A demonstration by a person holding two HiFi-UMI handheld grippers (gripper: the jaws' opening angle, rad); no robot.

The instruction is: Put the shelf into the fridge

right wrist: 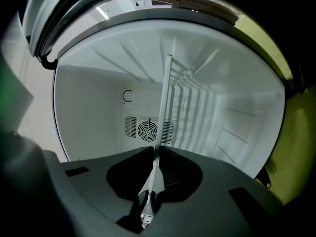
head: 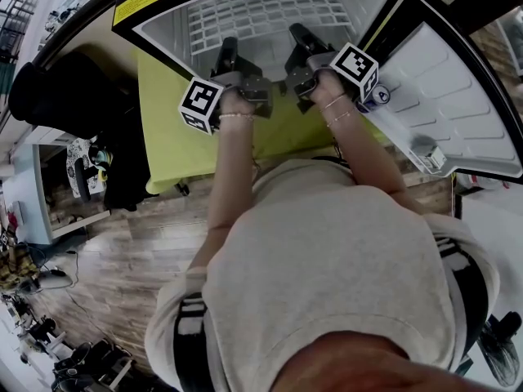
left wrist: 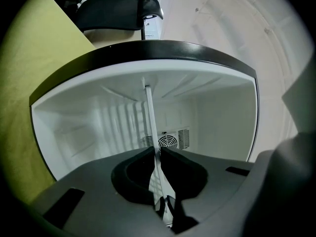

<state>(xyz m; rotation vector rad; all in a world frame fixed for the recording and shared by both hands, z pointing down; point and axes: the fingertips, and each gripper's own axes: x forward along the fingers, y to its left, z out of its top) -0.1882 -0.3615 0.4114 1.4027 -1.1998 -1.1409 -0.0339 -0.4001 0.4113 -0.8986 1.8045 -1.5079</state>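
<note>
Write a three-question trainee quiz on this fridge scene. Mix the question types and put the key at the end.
1. True or false: the fridge door stands open.
2. Multiple choice: what does the left gripper clamp? A) a bottle B) the white wire shelf C) nothing
3. Fill in: on the back wall of the fridge sits a round grille covering a ___.
Key: 1 true; 2 B; 3 fan.

- The white wire shelf [head: 261, 15] is lying inside the open white fridge [head: 167, 35].
- The left gripper [left wrist: 157, 154] and right gripper [right wrist: 155, 152] are clamping its near edge, side by side.
- The white fridge door [head: 458, 96] is standing open at right.
</note>
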